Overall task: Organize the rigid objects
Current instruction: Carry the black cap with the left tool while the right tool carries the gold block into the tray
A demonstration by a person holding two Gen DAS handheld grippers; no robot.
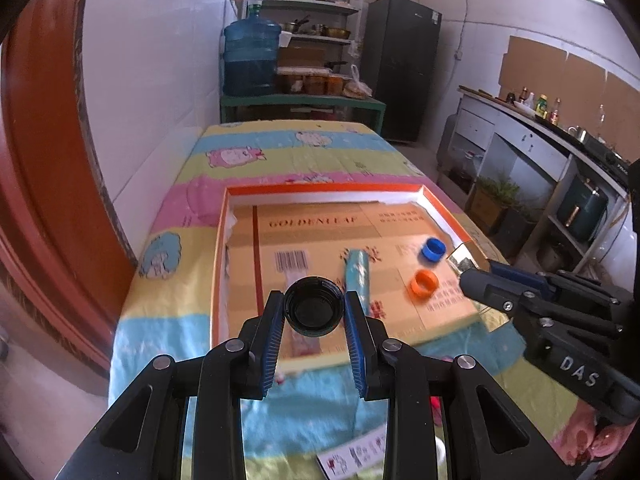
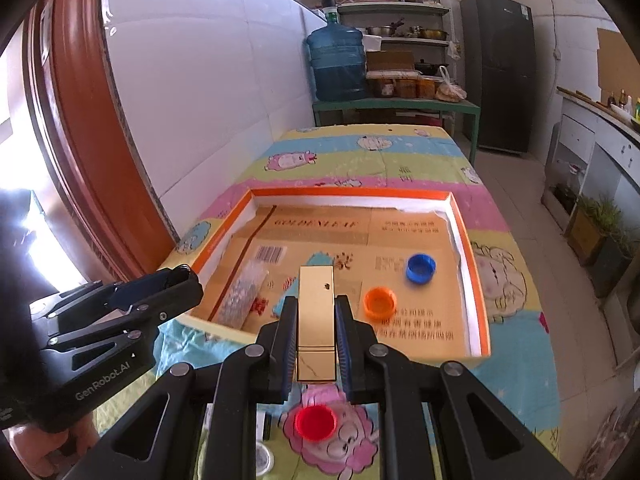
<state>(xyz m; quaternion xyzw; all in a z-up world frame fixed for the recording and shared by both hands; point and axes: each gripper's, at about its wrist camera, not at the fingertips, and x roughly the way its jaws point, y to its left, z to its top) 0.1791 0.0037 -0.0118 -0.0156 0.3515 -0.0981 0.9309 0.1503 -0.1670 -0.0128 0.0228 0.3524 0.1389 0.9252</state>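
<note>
Cap [image 1: 313,312], black, light and stiff, pinched across its rim by left claw [image 1: 314,312]; right claw [image 2: 316,334] clamps smooth gold bar [image 2: 316,320], possibly slippery.

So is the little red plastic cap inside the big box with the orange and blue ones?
No, the round red plastic cap lies on the cartoon tablecloth, outside the orange-rimmed cardboard box.
</note>
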